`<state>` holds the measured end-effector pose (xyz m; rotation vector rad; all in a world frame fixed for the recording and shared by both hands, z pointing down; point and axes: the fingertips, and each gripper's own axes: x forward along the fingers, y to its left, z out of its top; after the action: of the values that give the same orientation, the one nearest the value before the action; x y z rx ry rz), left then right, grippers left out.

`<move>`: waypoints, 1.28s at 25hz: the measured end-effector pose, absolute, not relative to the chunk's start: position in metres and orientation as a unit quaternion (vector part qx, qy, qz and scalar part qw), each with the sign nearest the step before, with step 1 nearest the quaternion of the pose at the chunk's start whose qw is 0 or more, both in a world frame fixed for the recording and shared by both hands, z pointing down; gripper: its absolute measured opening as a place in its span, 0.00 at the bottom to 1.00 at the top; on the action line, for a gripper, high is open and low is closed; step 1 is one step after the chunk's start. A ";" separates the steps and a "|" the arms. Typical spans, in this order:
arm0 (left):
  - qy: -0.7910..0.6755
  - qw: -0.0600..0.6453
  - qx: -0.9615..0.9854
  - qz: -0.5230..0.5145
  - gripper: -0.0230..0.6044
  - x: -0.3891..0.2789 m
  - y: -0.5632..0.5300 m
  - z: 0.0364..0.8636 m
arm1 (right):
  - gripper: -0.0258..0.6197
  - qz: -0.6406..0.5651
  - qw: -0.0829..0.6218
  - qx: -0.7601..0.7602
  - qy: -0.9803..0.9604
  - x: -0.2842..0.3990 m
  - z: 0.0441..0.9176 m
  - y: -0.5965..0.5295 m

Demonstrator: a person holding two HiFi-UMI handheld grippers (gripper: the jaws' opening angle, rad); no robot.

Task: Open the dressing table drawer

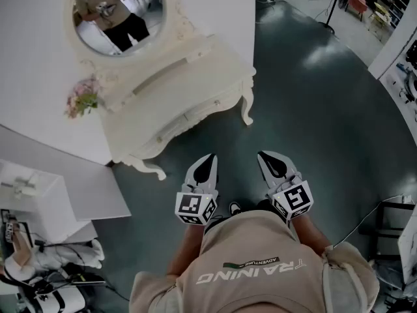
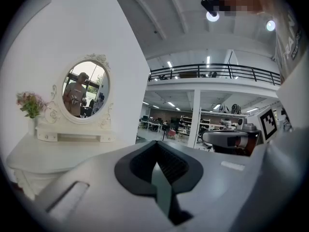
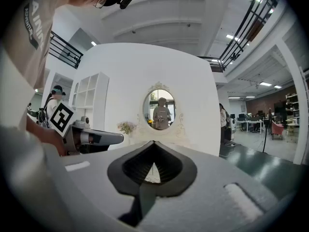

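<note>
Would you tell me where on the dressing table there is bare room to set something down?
The tabletop is bare across its middle and right end, between the low shelf under the mirror and the front edge. Its left end is crowded by the flowers. The floor before it is also bare.

This is a large open hall used as a test lab, with a bedroom corner staged inside it. A cream carved dressing table (image 1: 195, 87) with an oval mirror (image 1: 117, 8) and pink flowers (image 1: 81, 98) stands against a free-standing white partition wall (image 3: 145, 76) on a glossy dark green floor (image 1: 313, 109). Beyond the wall, a black-railed mezzanine (image 2: 212, 71), ceiling strip lights (image 2: 170, 64), rows of desks (image 2: 153, 125) and storage shelves (image 2: 187, 123) mark a working space, not a home.
</note>
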<state>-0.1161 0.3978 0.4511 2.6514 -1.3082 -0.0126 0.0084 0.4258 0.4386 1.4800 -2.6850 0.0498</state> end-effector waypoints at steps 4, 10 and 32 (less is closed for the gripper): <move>-0.429 0.095 0.898 0.001 0.07 -0.117 0.402 0.448 | 0.04 0.013 0.038 0.481 -0.876 0.004 0.432 0.430; -0.417 0.100 0.904 0.006 0.07 -0.117 0.400 0.456 | 0.04 0.009 0.026 0.511 -0.859 0.011 0.430 0.424; -0.444 0.145 0.884 0.032 0.07 -0.111 0.351 0.487 | 0.04 0.063 0.061 0.476 -0.875 0.017 0.464 0.370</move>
<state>-0.1106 0.3505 0.4868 2.5464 -1.2780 0.0935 0.0169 0.3705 0.4643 1.4410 -2.6457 0.1891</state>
